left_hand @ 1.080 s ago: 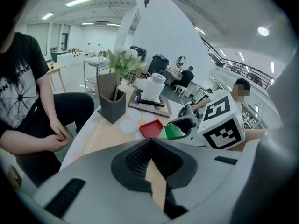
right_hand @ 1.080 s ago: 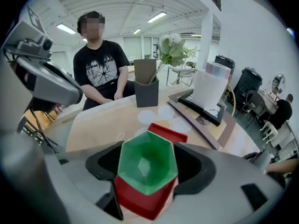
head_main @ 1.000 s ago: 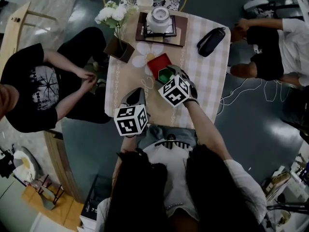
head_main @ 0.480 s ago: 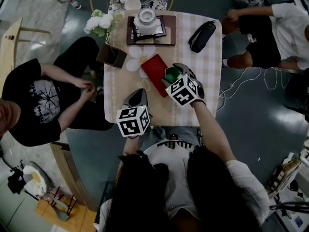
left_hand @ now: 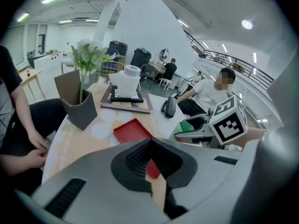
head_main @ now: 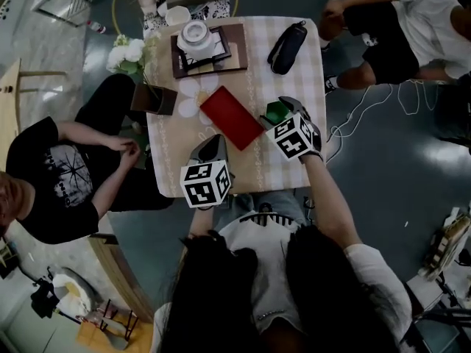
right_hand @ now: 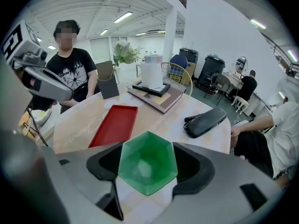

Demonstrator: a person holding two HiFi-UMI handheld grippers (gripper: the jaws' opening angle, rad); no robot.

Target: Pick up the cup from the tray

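Checked table on glossy grey floor

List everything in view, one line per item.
Cup: 1, green, between the right gripper's jaws, just right of the tray.
Tray: 1, red, nothing in it, middle of the table.
Pouch: 1, black, far right of the table.
Vase: 1, dark, holds white flowers, at the table's left edge.
White container: 1, on a dark board, far end of the table.
Table: 1, checked cloth.
Person in black: 1, seated at the left.
Person in white: 1, seated at the far right.
Left gripper: 1, jaws together, empty, near edge of the table.
Right gripper: 1, jaws closed on the cup.
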